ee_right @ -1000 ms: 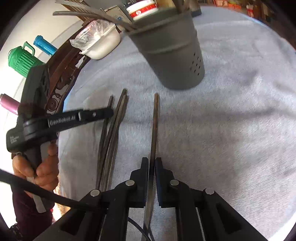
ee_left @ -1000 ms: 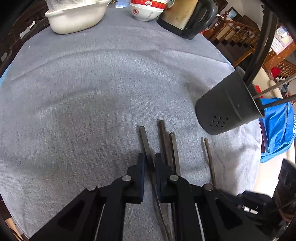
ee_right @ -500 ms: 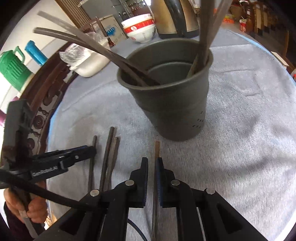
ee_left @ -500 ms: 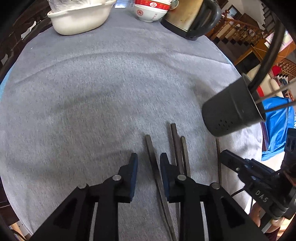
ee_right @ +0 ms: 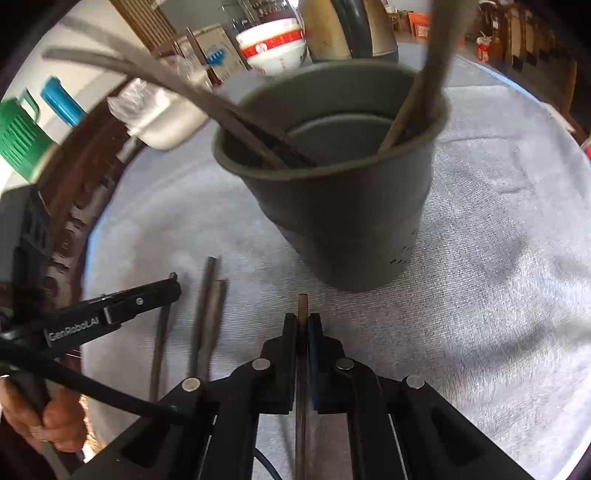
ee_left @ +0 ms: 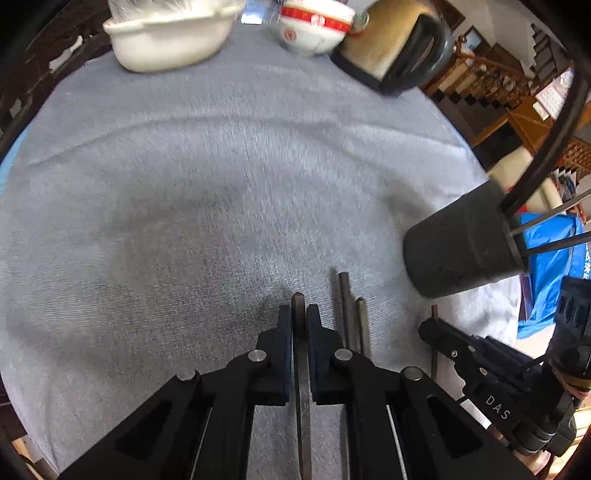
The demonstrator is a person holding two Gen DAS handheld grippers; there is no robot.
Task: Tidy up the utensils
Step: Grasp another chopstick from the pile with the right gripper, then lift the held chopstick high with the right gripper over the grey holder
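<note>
Left wrist view: the left gripper had just clamped its jaws onto one dark chopstick, whose tip poked out past the pads. Two more loose chopsticks lay just beside it on the grey tablecloth, and a fourth stick sat under the right gripper. The dark utensil cup stood near the table's edge with at least three sticks leaning out. At the far side stood one white tub, one red-rimmed bowl and one kettle.

Right wrist view: the right gripper was pinched fully onto its single chopstick just before the cup, which held four sticks, two leaning each way. Three chopsticks lay to the left.
</note>
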